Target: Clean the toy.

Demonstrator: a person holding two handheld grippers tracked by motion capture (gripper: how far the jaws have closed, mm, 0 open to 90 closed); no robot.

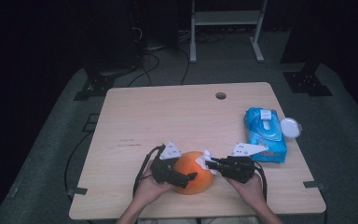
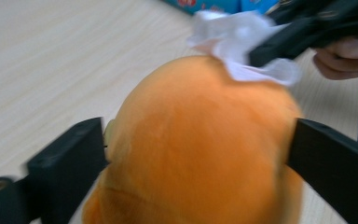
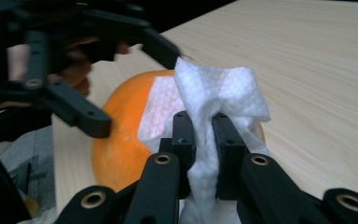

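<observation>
An orange plush ball (image 1: pixel 194 178) lies near the table's front edge. My left gripper (image 1: pixel 182 177) is shut on it, one jaw pressing each side of the orange ball (image 2: pixel 200 149). From the right, my right gripper (image 1: pixel 214 164) is shut on a crumpled white wipe (image 1: pixel 202 160). The wipe (image 3: pixel 209 100) bunches up between the two jaws, and part of it lies against the ball's (image 3: pixel 116 144) upper right side. In the left gripper view the wipe (image 2: pixel 242 37) touches the top of the ball. A hand holds each gripper.
A blue pack of wet wipes (image 1: pixel 265 135) with its round white lid (image 1: pixel 290 127) flipped open lies at the table's right edge. The wooden table (image 1: pixel 168 116) has a cable hole (image 1: pixel 221 95) at the back. A metal frame and cables stand on the floor beyond.
</observation>
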